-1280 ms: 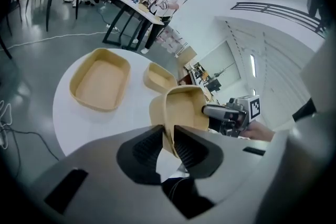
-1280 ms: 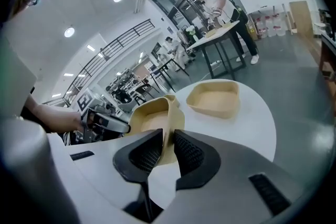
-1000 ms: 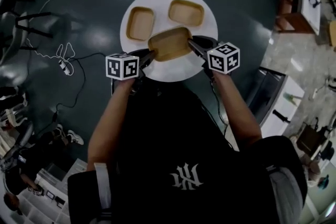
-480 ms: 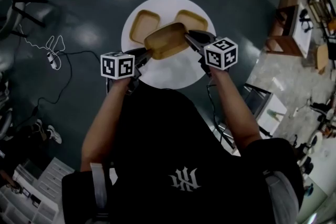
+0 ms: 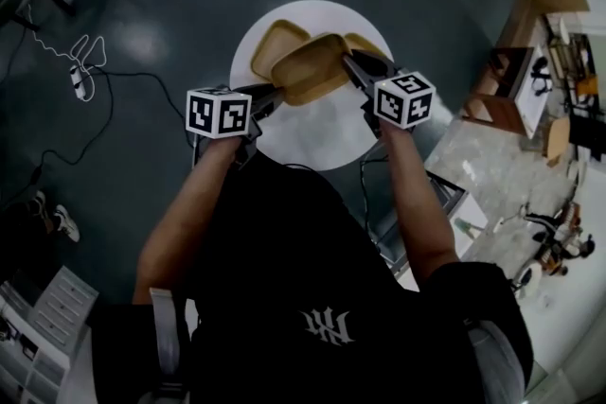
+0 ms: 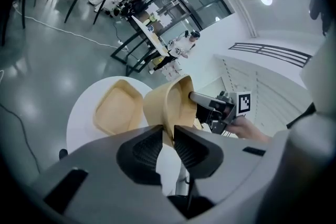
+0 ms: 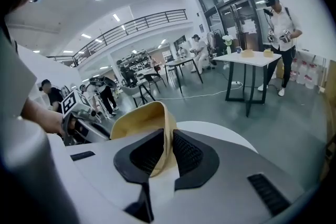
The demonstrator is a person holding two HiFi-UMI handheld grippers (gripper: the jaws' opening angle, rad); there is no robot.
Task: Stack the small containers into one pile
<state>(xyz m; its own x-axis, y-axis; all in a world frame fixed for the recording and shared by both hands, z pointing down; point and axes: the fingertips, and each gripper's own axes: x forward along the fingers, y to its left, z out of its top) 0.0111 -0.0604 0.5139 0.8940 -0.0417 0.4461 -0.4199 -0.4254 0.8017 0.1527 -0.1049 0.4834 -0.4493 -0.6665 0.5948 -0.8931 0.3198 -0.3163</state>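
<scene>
A tan rectangular container (image 5: 312, 66) hangs tilted above the white round table (image 5: 312, 137), held at both ends. My left gripper (image 5: 270, 95) is shut on its near-left rim (image 6: 170, 105). My right gripper (image 5: 355, 63) pinches the opposite rim (image 7: 142, 118), its jaws having tightened a little. A second tan container (image 5: 270, 50) lies on the table at the back left, also seen in the left gripper view (image 6: 118, 110). A third container (image 5: 371, 47) peeks out behind the right gripper, mostly hidden by the held one.
The table's near half (image 5: 317, 147) is bare white. A black cable (image 5: 57, 161) and a white cord (image 5: 80, 71) run over the dark floor at the left. Desks, chairs and people stand far off in the hall (image 7: 247, 60).
Both grippers have carried the held container away from me, from the table's middle to over the two back containers. It now covers most of the right-hand one.
</scene>
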